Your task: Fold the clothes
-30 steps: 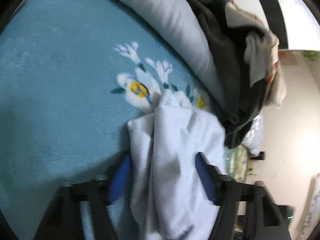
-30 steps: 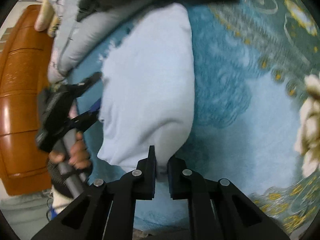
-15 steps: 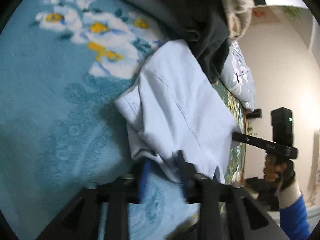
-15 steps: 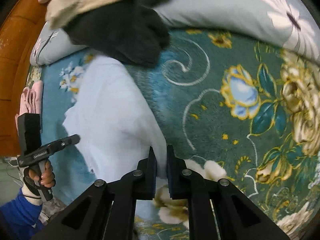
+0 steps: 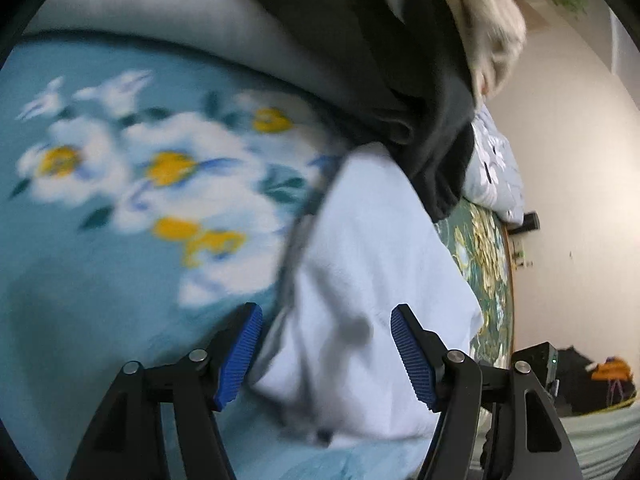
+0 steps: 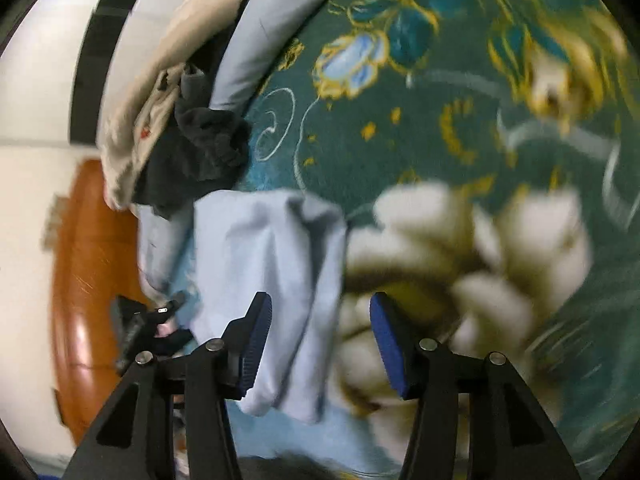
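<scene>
A pale blue-white garment (image 5: 372, 292) lies folded on the floral blanket (image 5: 100, 280). My left gripper (image 5: 326, 354) is open, its blue pads either side of the garment's near edge, not closed on it. In the right wrist view the same garment (image 6: 272, 280) lies bunched with a long crease. My right gripper (image 6: 318, 346) is open, its left pad over the cloth and its right pad over the blanket's cream flower. The left gripper (image 6: 144, 324) shows small at the left of that view.
A pile of dark grey and beige clothes (image 5: 400, 60) overhangs the garment's far end on a grey pillow (image 5: 160, 28). It also shows in the right wrist view (image 6: 180, 140). An orange wooden headboard (image 6: 88, 260) stands at the left. Green floral bedding (image 6: 440, 100) spreads to the right.
Both grippers have opened and let go of the garment, which now lies on the blanket. The right gripper was shut on its edge before. Both views are blurred by motion.
</scene>
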Demonstrator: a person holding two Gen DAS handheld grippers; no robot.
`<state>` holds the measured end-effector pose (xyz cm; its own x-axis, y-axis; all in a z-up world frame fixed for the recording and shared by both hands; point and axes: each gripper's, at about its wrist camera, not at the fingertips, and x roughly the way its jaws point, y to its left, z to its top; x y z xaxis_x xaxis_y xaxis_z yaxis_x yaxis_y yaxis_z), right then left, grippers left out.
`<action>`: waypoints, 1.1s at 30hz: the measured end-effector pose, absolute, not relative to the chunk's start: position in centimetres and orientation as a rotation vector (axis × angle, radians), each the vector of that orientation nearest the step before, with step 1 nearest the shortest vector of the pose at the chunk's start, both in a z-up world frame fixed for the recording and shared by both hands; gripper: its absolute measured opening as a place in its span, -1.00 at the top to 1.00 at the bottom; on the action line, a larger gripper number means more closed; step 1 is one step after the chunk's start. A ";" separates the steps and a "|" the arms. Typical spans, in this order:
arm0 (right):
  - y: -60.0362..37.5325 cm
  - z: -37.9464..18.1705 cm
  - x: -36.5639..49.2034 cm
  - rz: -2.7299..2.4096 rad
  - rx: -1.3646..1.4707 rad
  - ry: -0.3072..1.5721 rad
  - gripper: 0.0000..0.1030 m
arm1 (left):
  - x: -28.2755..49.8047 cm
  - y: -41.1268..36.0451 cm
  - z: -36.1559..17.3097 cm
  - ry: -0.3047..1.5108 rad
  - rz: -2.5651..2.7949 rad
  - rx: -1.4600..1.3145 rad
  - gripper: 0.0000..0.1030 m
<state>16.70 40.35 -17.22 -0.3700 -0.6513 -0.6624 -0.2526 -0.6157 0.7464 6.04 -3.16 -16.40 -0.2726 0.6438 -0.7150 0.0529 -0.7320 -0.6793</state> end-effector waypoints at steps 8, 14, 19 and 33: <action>36.3 -17.3 15.5 -2.068 1.566 -1.132 -0.07 | 6.2 -0.9 -15.1 -0.731 2.082 -1.595 -0.34; 37.2 -15.2 16.7 -2.157 1.585 -1.074 -0.07 | 7.5 -2.0 -14.4 -0.789 2.103 -1.579 -0.34; 34.8 -15.2 17.3 -2.084 1.605 -0.963 0.05 | 8.0 -3.8 -15.5 -0.877 2.096 -1.623 0.44; 35.7 -10.7 17.5 -2.236 1.489 -0.848 0.95 | 8.5 -1.8 -13.1 -0.827 2.098 -1.515 0.89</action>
